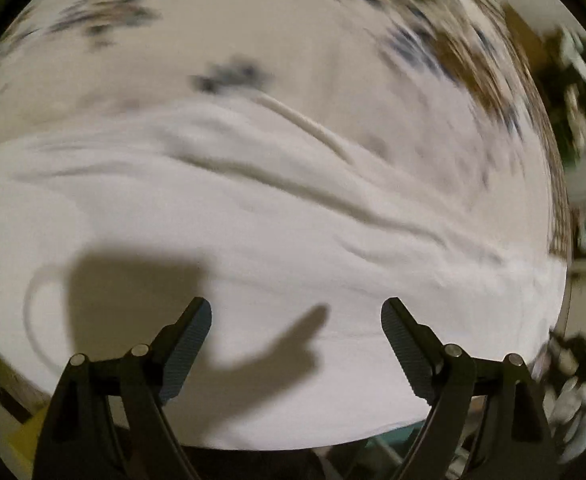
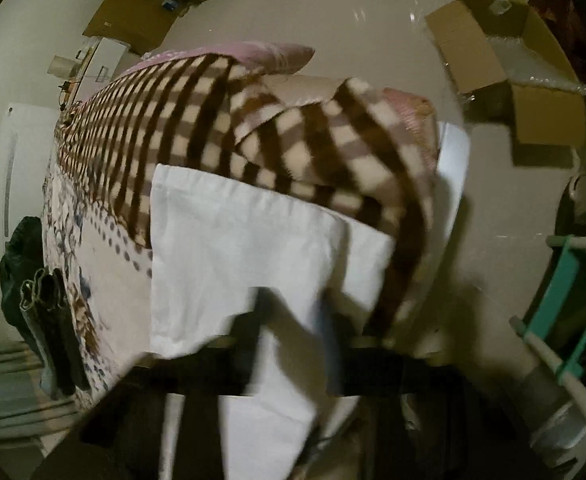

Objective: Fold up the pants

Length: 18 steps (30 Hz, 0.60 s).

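Observation:
White pants (image 1: 253, 232) lie spread on a bed, filling the left wrist view, with wrinkles and a drawstring (image 1: 305, 124) across them. My left gripper (image 1: 297, 320) is open just above the cloth, holding nothing; its shadow falls on the fabric. In the right wrist view the white pants (image 2: 245, 248) hang from my right gripper (image 2: 293, 320), which is blurred and shut on the cloth, lifting a leg above the bed.
A brown-and-cream checked blanket (image 2: 253, 128) and a floral sheet (image 2: 105, 280) cover the bed. Open cardboard boxes (image 2: 501, 56) sit on the floor beyond. A teal rack (image 2: 565, 300) stands at the right. Dark clothes (image 2: 49, 304) hang at the left.

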{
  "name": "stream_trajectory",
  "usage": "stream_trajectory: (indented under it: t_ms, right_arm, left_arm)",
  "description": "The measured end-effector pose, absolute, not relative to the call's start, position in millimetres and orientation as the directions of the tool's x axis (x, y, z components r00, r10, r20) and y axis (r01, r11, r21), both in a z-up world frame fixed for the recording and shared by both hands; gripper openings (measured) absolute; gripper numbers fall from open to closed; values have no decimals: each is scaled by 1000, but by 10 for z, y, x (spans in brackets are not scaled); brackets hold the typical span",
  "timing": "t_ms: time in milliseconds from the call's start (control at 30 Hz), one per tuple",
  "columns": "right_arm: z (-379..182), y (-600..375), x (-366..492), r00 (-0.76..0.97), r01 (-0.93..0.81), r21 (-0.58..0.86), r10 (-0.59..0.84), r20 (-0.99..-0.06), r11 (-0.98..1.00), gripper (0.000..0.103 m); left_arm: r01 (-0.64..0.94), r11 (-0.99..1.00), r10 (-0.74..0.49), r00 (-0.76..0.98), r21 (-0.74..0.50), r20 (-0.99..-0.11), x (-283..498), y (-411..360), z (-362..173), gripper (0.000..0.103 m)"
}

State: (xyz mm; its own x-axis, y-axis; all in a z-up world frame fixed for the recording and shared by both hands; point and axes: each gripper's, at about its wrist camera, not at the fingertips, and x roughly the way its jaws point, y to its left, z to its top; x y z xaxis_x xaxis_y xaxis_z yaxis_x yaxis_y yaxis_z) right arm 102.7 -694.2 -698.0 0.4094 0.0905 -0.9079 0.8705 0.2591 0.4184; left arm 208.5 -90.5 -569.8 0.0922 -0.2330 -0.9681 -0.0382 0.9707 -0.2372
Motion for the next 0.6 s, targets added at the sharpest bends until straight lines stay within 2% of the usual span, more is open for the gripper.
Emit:
stream_trajectory:
  t_ms: [67, 167, 233, 267, 300, 333, 367, 400, 467, 600]
  right_arm:
    - [-6823, -6860, 1098, 386, 866, 371, 22, -922, 336, 8]
    - [-6638, -6718, 1141, 201, 884, 111, -154, -967, 455, 3]
    - [-6712, -6759, 1080, 163, 886, 73, -162, -973, 458, 5]
    - [-6805, -6837, 1005, 211, 886, 157, -80, -974, 436, 7]
    - [-6900, -6905, 913, 270, 886, 255, 16, -963, 388, 14]
    - [-6946, -6940, 835, 312, 882, 313, 61, -948, 353, 21]
    - [-6982, -6961, 755, 362, 873, 371, 90, -928, 316, 37]
    - [-7015, -6962, 703, 414, 857, 428, 111, -904, 289, 48]
    - [-7159, -6931, 675, 508, 806, 537, 174, -844, 250, 55]
    - [-7464, -6799, 813, 552, 764, 597, 232, -801, 245, 54]
  left_arm:
    - [9, 973, -229, 61, -229, -972, 2077, -1165, -5773, 87]
    - [63, 978, -201, 15, -199, -980, 2067, -1381, -5944, 87]
    - [78, 982, -172, -10, -172, -985, 2091, -1418, -6067, 87]
    - [83, 981, -175, -15, -176, -984, 2110, -1425, -6114, 98]
    - [88, 973, -212, -17, -212, -977, 2127, -1436, -6136, 103]
    - [91, 975, -204, -18, -205, -979, 2140, -1450, -6152, 103]
    - [98, 977, -190, -24, -191, -981, 2151, -1474, -6174, 103]
    - [105, 978, -177, -26, -178, -984, 2153, -1489, -6186, 103]
    - [114, 985, -130, -25, -132, -991, 2152, -1568, -6215, 103]
    - [87, 992, -94, -17, -96, -995, 2168, -1643, -6239, 103]
